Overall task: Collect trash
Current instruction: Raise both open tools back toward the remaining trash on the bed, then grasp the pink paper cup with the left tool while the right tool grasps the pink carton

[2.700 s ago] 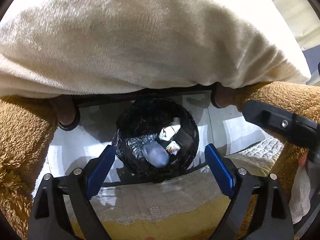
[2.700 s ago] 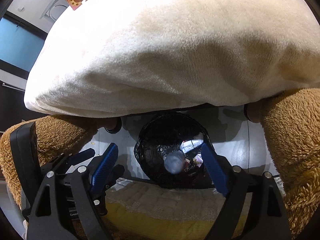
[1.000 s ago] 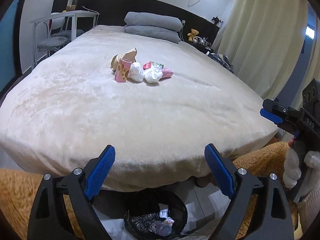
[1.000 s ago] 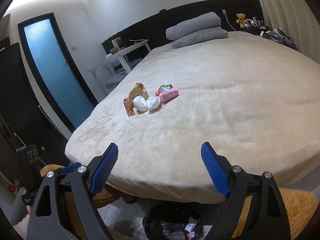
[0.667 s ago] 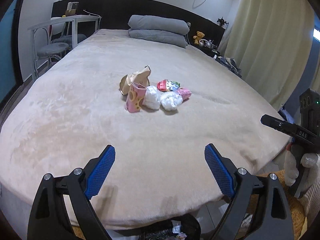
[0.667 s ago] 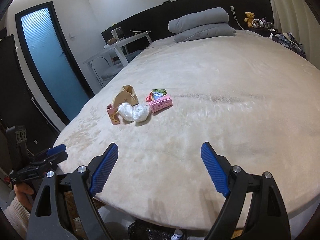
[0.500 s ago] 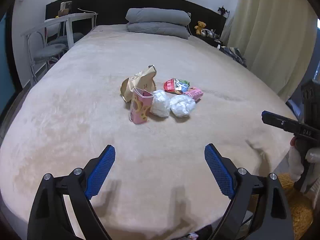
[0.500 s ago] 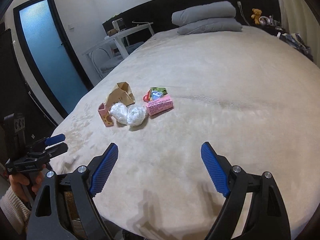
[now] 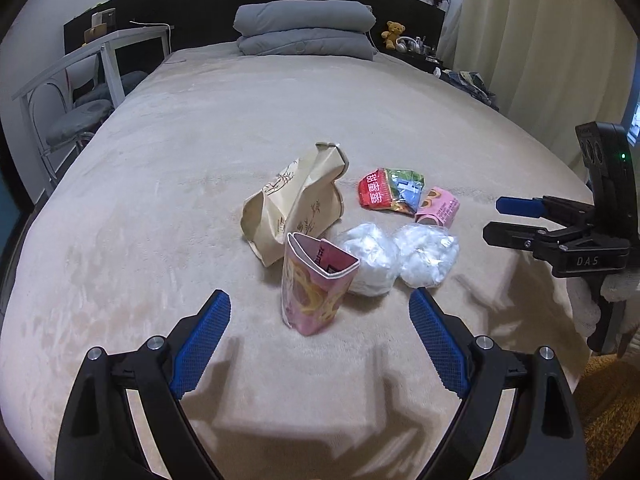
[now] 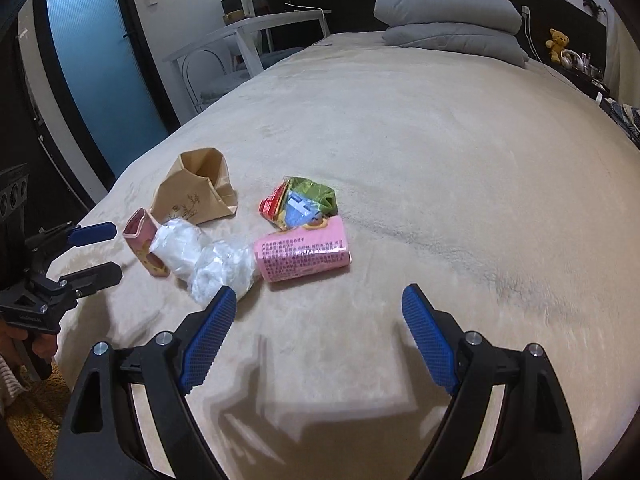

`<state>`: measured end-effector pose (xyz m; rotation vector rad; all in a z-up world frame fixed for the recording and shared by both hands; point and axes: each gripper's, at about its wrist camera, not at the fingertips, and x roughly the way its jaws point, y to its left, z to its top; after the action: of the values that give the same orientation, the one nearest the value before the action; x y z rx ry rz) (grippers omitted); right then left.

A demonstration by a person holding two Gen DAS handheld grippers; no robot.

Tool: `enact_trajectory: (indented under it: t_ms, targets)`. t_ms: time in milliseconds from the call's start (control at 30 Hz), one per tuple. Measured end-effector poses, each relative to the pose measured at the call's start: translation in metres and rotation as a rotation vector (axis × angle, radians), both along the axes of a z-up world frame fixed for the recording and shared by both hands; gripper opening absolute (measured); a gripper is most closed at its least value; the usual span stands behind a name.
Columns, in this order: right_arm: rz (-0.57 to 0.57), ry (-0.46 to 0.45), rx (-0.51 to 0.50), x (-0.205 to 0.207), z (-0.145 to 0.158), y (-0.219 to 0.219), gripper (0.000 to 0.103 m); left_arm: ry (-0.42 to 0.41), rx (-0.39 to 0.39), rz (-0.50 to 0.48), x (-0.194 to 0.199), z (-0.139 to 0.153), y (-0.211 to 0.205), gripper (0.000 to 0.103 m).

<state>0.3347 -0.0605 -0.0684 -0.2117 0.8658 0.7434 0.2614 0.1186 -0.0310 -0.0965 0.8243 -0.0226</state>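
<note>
Both grippers hover over the near edge of a bed covered with a beige plush blanket (image 9: 168, 168), each with its blue-padded fingers spread wide and holding nothing. The left gripper (image 9: 319, 340) faces a small cluster of trash lying on the blanket. Nearest to it stands an upright pink snack carton (image 9: 314, 288) with its top torn open, positioned between the two fingertips in the left wrist view but beyond them, not touched. Behind the carton lies a crumpled brown paper bag (image 9: 294, 210) printed with a bamboo motif. To the right of the carton sit two wads of clear plastic film (image 9: 372, 258), touching each other. Farther back lie a red and green foil wrapper (image 9: 390, 194) and a second pink carton (image 9: 437, 210) on its side.

The right gripper (image 10: 318, 320) approaches the same cluster from the other side; its left fingertip overlaps the nearer plastic wad in the right wrist view, and contact cannot be confirmed. The toppled pink carton lies just ahead of the finger gap.

Two folded grey pillows (image 9: 304, 28) are stacked at the dark headboard (image 9: 200, 0)
</note>
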Motion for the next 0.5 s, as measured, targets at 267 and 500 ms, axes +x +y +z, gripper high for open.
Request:
enact_trajectory:
  t_ms: [267, 500]
  targets:
    - [0.060, -0.023, -0.065, 0.015, -0.021, 0.029, 0.084, 0.022, 0.029, -0.033, 0.018, -0.014, 0.005, 0.089]
    - [0.069, -0.025, -0.076, 0.030, -0.031, 0.039, 0.084, 0.025, 0.010, -0.054, 0.026, -0.019, 0.010, 0.077]
